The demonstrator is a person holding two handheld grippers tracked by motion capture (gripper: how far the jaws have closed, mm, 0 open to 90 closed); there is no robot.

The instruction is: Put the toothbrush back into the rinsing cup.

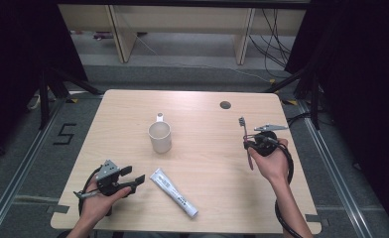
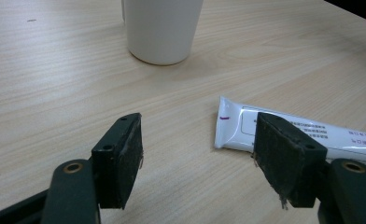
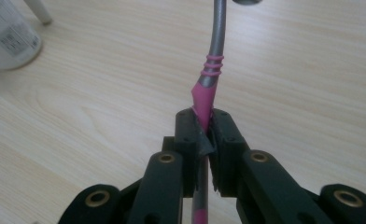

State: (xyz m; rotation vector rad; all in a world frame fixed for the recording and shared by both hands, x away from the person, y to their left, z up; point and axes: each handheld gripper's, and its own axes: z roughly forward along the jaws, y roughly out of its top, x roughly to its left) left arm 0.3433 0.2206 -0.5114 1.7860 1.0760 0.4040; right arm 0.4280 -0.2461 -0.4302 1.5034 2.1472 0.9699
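While the right tool (image 3: pixel 203 135) clamps the toothbrush (image 3: pixel 212 70), the left tool (image 2: pixel 197 154) gapes wide beside the toothpaste tube (image 2: pixel 312 135).

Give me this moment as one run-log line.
right gripper: jaws shut on toothbrush | left gripper: jaws open beside toothpaste tube | cup: upright, mid-table

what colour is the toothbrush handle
Pink and grey: the toothbrush handle is clearest in the right gripper view.
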